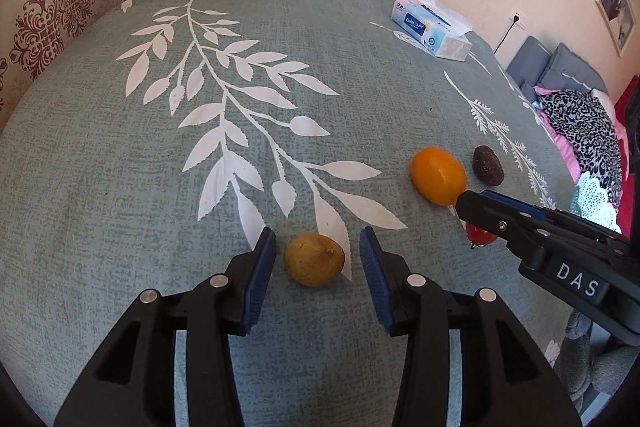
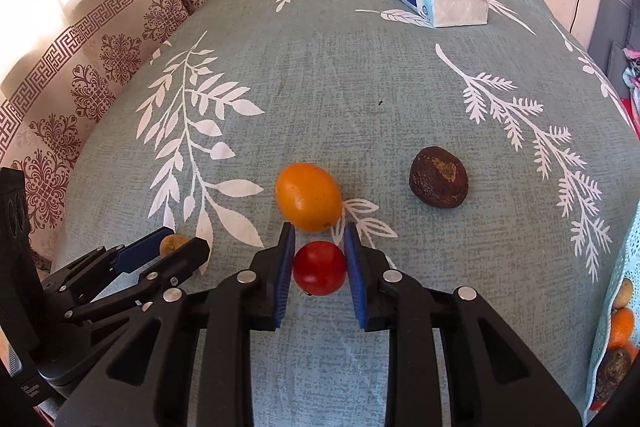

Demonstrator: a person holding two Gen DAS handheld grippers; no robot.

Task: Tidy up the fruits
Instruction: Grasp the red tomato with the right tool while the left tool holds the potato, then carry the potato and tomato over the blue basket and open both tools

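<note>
A small yellow-brown fruit [image 1: 314,259] lies on the table between the blue pads of my left gripper [image 1: 318,253], which is open with a gap on each side. My right gripper [image 2: 319,259] has its pads closed on a red tomato-like fruit [image 2: 319,268] resting on the cloth; it also shows partly in the left wrist view [image 1: 480,235]. An orange fruit [image 2: 308,197] lies just beyond the red one. A dark brown wrinkled fruit [image 2: 439,181] lies further right. In the right wrist view the left gripper [image 2: 176,251] stands at the lower left around the yellow-brown fruit [image 2: 173,243].
The table has a grey-green cloth with white leaf print [image 1: 200,147]. A tissue box [image 2: 438,1] stands at the far side. A light-blue lace-edged bag with fruits [image 2: 618,327] hangs at the right table edge. Curtains [image 1: 60,7] hang to the left, a sofa [image 1: 572,95] to the right.
</note>
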